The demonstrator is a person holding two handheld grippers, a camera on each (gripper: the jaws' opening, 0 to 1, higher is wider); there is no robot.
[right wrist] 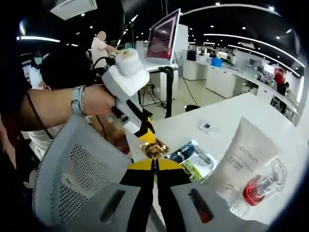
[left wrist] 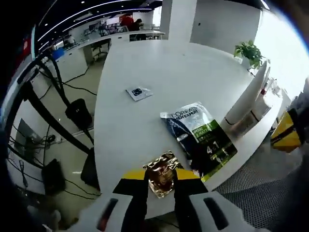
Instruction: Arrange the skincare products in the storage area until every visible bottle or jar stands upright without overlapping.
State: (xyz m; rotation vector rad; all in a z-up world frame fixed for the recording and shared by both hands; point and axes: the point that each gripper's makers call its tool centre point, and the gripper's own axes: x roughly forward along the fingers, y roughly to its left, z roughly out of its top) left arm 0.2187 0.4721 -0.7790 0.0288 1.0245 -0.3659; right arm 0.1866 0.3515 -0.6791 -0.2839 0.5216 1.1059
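Clearly the left gripper [left wrist: 161,186] pinches a crinkled gold foil sachet [left wrist: 161,178] at the near edge of the white tabletop [left wrist: 159,72], at six o'clock from the L'Oreal sachet [left wrist: 200,137]. If it slips, it may fall to the floor. The right gripper [right wrist: 155,170] has its jaws closed, empty; the white tube [right wrist: 246,157] stands at three o'clock.

Table [left wrist: 159,72] – smooth white top, matt with faint sheen. Small sachet [left wrist: 161,175] – crinkled gold-brown foil, highly reflective. Large sachet [left wrist: 200,137] – glossy printed plastic film, dark blue, green and white. Tube [right wrist: 247,153] – smooth white plastic, satin finish. Clear bottle [right wrist: 264,183] – transparent glossy glass or plastic, cannot tell which, red inside. Chair back [right wrist: 79,176] – grey perforated mesh in smooth plastic frame. Left gripper [left wrist: 160,193] – matt black jaws, yellow tips, white plastic body.
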